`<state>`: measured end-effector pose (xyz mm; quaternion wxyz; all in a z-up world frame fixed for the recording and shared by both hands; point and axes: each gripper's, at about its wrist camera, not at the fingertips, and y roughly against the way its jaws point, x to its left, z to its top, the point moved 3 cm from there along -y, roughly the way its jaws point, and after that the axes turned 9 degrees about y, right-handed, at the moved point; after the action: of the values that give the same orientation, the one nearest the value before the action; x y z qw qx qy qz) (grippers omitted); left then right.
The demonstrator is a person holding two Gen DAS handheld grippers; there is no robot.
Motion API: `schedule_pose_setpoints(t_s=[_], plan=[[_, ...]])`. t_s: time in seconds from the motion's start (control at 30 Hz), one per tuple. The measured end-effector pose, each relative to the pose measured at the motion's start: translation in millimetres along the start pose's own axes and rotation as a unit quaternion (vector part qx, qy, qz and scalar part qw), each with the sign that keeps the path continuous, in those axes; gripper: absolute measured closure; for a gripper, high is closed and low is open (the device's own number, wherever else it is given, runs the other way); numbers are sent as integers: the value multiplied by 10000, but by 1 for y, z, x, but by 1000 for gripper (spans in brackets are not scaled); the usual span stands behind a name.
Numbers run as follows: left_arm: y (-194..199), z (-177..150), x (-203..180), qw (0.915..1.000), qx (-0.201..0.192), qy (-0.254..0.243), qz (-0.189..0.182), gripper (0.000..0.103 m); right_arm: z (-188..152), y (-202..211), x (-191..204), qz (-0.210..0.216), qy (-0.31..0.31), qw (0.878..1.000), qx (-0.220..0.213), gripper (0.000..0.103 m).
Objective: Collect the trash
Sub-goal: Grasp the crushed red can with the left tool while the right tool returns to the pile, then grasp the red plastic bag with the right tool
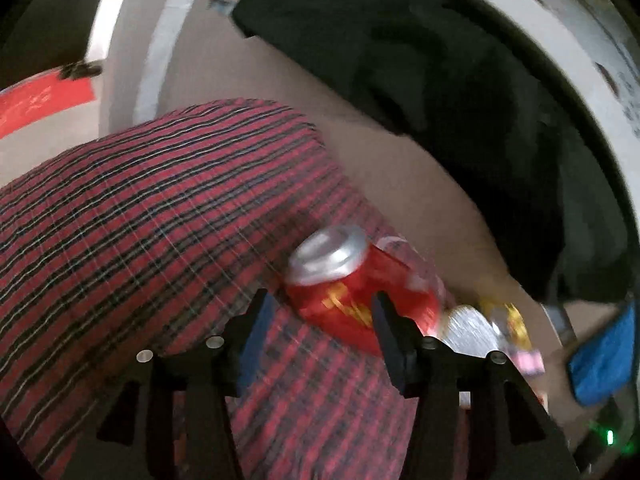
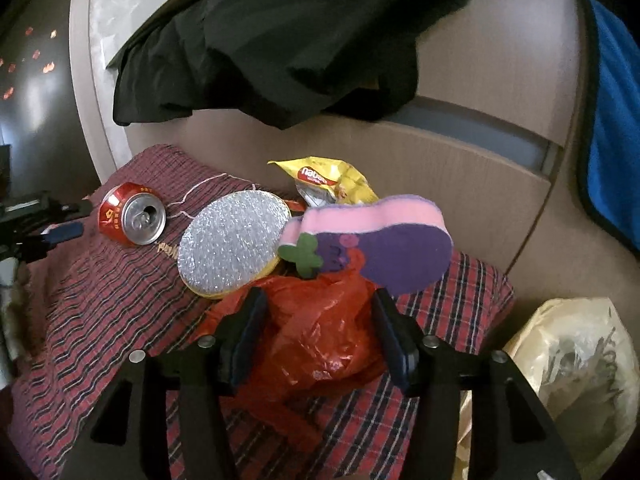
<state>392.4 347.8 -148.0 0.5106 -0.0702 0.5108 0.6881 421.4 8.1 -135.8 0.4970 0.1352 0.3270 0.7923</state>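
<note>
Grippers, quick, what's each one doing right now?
Left gripper: open, holding nothing, red can just ahead.
Right gripper: open, over the red plastic bag.

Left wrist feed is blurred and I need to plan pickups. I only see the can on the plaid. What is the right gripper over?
Observer: The right gripper stands open over a crumpled red plastic bag on the plaid cloth.
Operator: What's the pink bit at my right edge?
Observer: An eggplant-shaped sponge, pink on the side and purple on the face. It sits just beyond the red bag, next to a round silver scrub pad.
Operator: Anywhere to drop things?
Observer: An open pale yellow plastic bag sits off the cloth's right edge. It is probably the trash bag.
</note>
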Motion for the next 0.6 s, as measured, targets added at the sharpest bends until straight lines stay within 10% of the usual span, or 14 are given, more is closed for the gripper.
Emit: schedule_pose_setpoints(t_s=[0.4, 0.6], plan=[[-64, 6, -44, 9890, 586, -1317, 348, 44, -12, 6, -18, 558, -396, 9977, -38, 49], [-64, 3, -49, 9904, 684, -1104, 484, 51, -15, 6, -20, 660, -483, 9965, -169, 49]])
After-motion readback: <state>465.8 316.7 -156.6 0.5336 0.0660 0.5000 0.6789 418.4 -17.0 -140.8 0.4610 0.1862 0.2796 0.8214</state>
